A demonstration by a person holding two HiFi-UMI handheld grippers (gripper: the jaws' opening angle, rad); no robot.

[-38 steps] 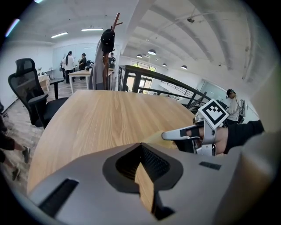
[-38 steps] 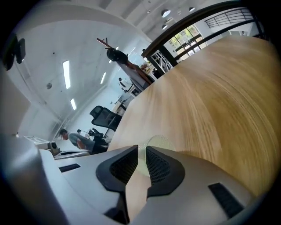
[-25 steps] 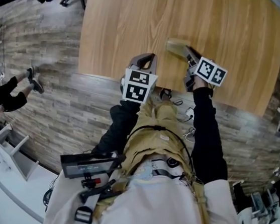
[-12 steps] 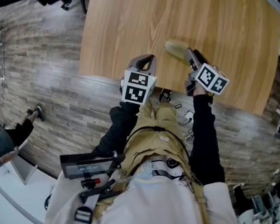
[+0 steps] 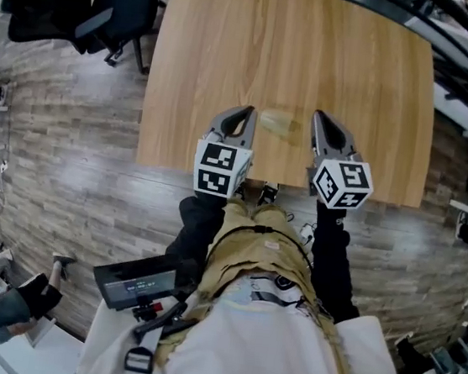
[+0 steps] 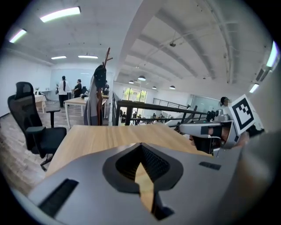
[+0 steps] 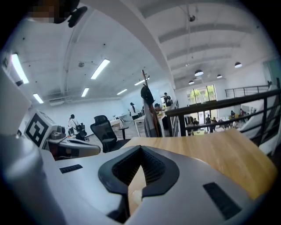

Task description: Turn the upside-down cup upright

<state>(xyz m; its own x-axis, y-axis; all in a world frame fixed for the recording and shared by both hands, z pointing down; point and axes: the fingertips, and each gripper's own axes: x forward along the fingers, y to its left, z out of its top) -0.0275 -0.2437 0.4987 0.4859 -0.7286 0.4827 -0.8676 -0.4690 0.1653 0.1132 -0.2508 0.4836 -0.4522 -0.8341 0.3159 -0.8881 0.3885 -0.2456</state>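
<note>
Both tools were up in front of the person, side by side and pointing away over the table [image 5: 334, 59]. On the left gripper [image 5: 245, 110] the jaws were closed, tips meeting, and only a sliver of bare wood showed through the gap behind them. On the right gripper [image 5: 319, 116] the jaws had just been closing and stood together as well, with nothing caught between the pads.

From where I stood, the cup [image 5: 277, 124] sat on the wood between the two tools, near the table's close edge. It lay just ahead of their tips, a little nearer the left one than the right. Neither gripper held it or touched it. It looked pale and half see-through against the grain, too blurred for me to say whether it stood mouth up or mouth down.

Each tool carried its marker cube [image 5: 221, 168] at the back end, over the table's edge, and black sleeves [image 5: 200, 220] ran back from them to the person's body. Seen along the left gripper, the right one hung off to its side at about the same height, and both looked out across the tabletop into the room.

Off the far left corner of the table a black office chair [image 5: 112, 10] stood on the plank floor [image 5: 78, 146].
</note>
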